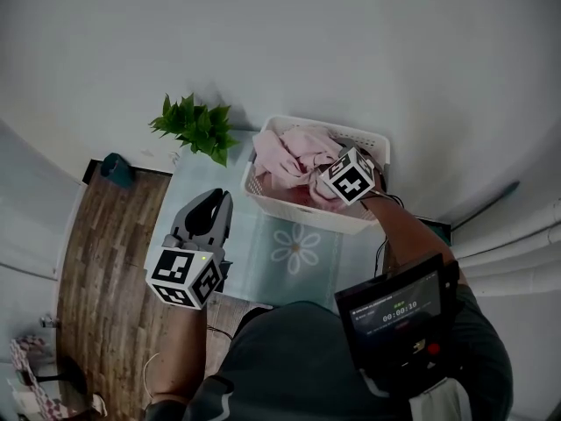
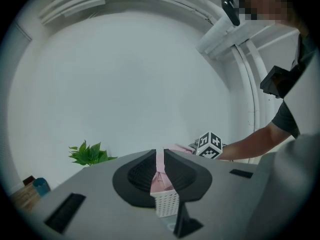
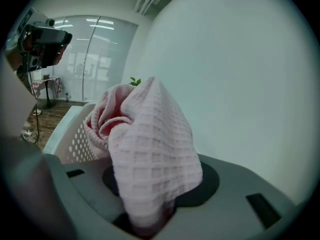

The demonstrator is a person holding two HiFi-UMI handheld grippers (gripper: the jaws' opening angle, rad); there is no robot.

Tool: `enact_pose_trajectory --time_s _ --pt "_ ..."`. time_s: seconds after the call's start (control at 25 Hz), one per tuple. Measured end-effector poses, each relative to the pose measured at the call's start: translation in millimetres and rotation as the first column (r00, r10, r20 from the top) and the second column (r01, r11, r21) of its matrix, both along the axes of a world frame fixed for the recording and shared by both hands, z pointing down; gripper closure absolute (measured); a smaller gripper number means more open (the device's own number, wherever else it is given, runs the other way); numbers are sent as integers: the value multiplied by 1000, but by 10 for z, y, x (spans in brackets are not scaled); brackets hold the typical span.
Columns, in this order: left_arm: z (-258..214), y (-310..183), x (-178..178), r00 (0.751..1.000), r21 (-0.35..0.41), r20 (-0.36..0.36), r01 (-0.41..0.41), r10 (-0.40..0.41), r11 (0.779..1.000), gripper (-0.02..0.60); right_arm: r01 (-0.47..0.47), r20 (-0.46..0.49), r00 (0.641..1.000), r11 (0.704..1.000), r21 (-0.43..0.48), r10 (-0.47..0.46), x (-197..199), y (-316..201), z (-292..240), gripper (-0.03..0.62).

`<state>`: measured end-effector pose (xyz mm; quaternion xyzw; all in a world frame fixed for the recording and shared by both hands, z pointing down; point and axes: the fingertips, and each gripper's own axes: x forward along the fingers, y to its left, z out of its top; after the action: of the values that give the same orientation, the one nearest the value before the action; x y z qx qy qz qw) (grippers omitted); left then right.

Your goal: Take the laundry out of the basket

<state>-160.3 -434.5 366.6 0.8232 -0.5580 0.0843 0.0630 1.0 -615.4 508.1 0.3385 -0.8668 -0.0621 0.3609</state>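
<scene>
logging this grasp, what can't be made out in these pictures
- Jaws of the right gripper: the pink cloth drapes over them in the right gripper view; the marker cube covers them in the head view.
- What lies low in the basket: head view, the pink cloth on top hides it.
- Print on the chest screen: head view, too small.

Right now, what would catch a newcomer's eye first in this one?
The pink waffle-weave cloth fills the right gripper view, bunched and clamped in the right claw over the white basket, which stands by the wall. The left claw hangs empty over the daisy-print rug, jaws nearly together, and a green plant stands beside the basket.
</scene>
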Motion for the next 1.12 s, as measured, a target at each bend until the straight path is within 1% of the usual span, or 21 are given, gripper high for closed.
enact_pose_trajectory --time_s 0.24,0.4,0.56,0.72,0.96,1.12 --pt "-107 230 -3 999 41 6 52 -52 998 531 41 51 998 992 118 -47 -8 150 -576 407" --pt "-234 402 -59 995 59 9 99 -100 993 531 71 83 992 974 217 -91 -39 268 -1112 407" --pt "-298 588 -137 989 65 13 148 -149 987 531 96 118 983 944 314 -139 -89 412 -1639 407" --pt "-326 761 -190 984 73 16 178 -180 981 531 113 138 974 915 387 -179 -151 551 -2066 407" --pt "-478 1047 -401 975 123 -3 221 -222 968 531 110 166 962 864 492 -217 -307 766 -2800 407" --pt "-618 1276 -641 969 161 -22 245 -245 956 531 112 171 954 820 562 -248 -542 1005 -3344 407"
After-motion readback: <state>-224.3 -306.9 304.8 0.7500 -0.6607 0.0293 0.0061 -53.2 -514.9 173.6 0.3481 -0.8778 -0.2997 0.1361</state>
